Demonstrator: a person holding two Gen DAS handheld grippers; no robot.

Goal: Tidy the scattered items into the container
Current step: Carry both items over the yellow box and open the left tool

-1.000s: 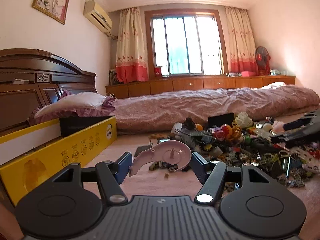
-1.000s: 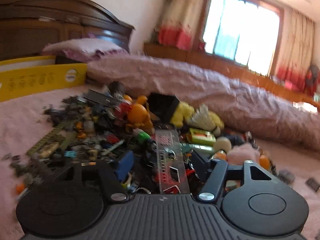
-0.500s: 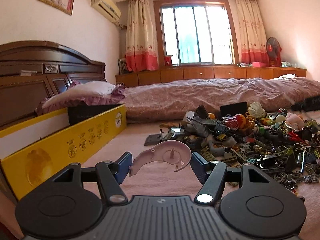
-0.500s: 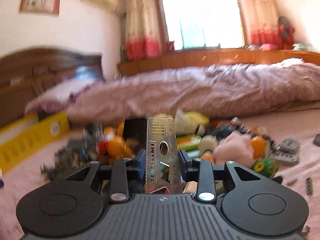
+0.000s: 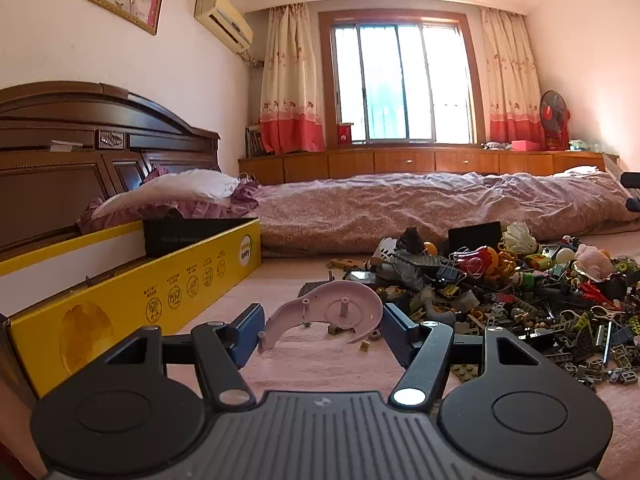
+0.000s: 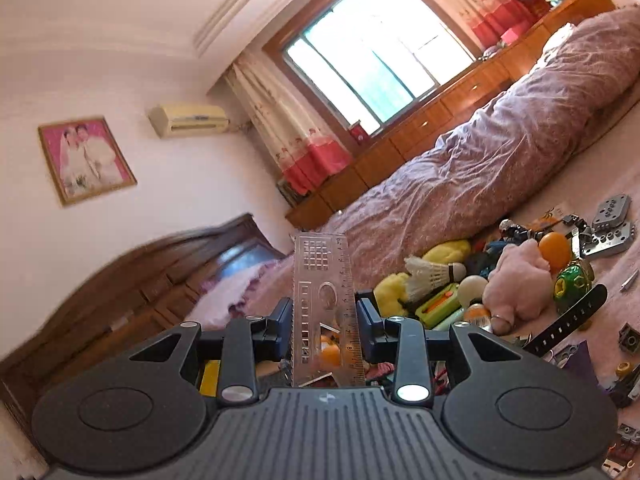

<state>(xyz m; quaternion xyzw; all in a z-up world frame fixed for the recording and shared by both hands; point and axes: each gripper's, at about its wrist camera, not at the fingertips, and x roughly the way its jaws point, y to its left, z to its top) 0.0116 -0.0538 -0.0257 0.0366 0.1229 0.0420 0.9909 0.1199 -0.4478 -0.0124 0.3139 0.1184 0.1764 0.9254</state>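
Observation:
My left gripper is shut on a pink curved plastic shell and holds it above the pink bedcover. The yellow cardboard box, the container, lies open to the left of it. A pile of scattered toys and bricks lies to the right. My right gripper is shut on a clear plastic stencil ruler, held upright and lifted, with the view tilted. Toys lie below it on the right.
A dark wooden headboard and a pillow stand behind the box. A rolled quilt runs across the back. A black watch strap and grey brick plates lie on the right.
The right gripper has closed on the ruler, lifted it off the pile and tilted upward. The left gripper still holds the pink shell and has turned slightly left toward the yellow box.

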